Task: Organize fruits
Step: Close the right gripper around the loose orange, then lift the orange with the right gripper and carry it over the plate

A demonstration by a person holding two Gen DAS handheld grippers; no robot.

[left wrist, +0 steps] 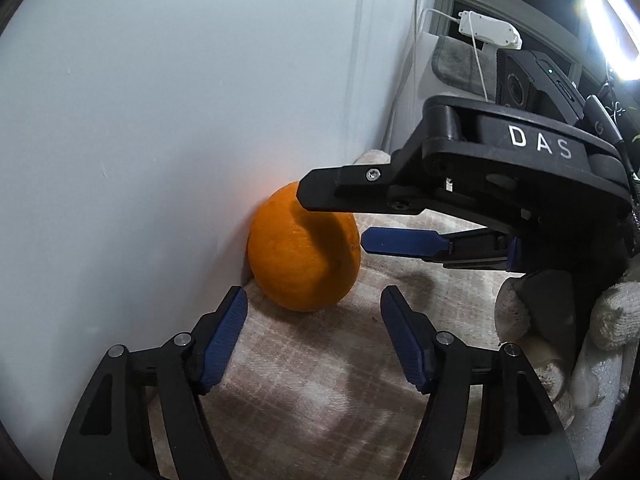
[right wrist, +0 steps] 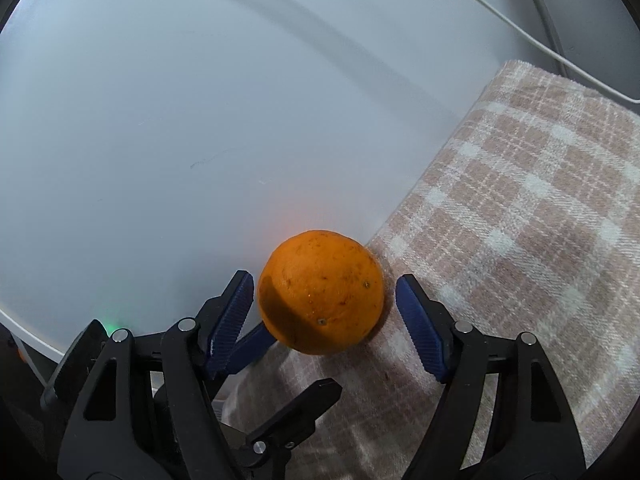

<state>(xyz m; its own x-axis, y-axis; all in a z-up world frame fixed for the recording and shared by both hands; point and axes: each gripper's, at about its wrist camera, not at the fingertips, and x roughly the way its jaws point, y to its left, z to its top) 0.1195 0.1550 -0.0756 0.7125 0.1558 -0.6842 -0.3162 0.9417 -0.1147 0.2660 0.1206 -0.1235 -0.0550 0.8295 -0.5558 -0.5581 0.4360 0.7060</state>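
An orange (left wrist: 303, 249) rests on a pink plaid cloth (left wrist: 312, 380) against a white wall. My left gripper (left wrist: 314, 300) is open just in front of the orange, not touching it. My right gripper (left wrist: 332, 220) comes in from the right, held by a gloved hand, open with one finger above the orange and one blue pad beside it. In the right wrist view the orange (right wrist: 321, 297) sits between the open fingers of my right gripper (right wrist: 325, 286), with small gaps on each side. The left gripper's fingers (right wrist: 296, 408) show below the orange there.
The white wall (left wrist: 160, 120) stands close on the left. The plaid cloth (right wrist: 520, 220) stretches to the right. White cables (right wrist: 520, 40) run along the wall. A bright ring light (left wrist: 612, 32) and a white device (left wrist: 490, 30) are at the upper right.
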